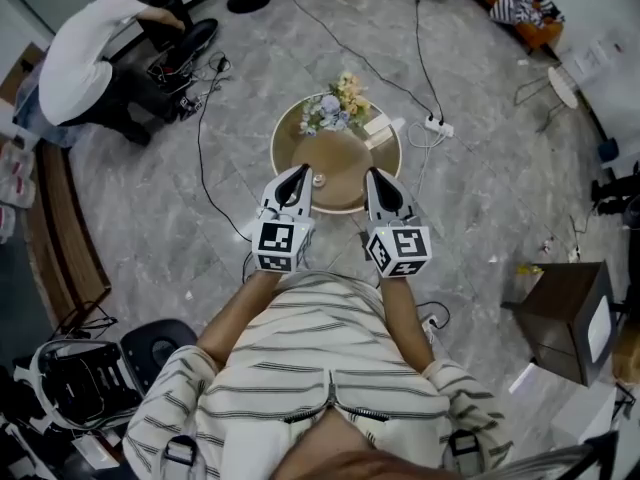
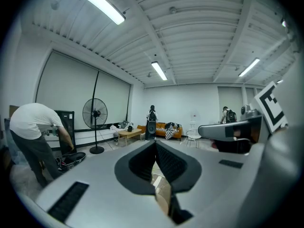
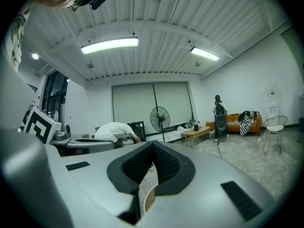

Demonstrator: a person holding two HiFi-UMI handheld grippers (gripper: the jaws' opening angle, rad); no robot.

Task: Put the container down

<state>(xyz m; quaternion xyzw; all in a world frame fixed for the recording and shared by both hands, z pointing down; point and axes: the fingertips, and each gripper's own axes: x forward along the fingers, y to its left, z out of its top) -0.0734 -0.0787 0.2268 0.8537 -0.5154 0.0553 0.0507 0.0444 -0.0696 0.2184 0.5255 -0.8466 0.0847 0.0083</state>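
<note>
Hovering over table (image 1: 340, 160), left hand-held gripper (image 1: 299, 172), right hand-held gripper (image 1: 372, 175), both closed

Flowers (image 1: 335, 103), fan (image 2: 95, 114), pwr strip (image 1: 438, 126), orange sofa (image 3: 232, 119)

Person wears a cream shirt (image 1: 320, 353) with thin dark horizontal stripes; the striped sleeves (image 1: 170, 388) leave the forearms bare. Left gripper (image 1: 299, 172) and right gripper (image 1: 372, 175): pale grey-white tapered shells with dark tips. Each carries a white marker cube (image 1: 281, 245) printed with black square patterns. Inner pads (image 2: 140, 163) are black and ribbed. Dark rectangular slots (image 2: 69, 201) sit in the grey shell.
</note>
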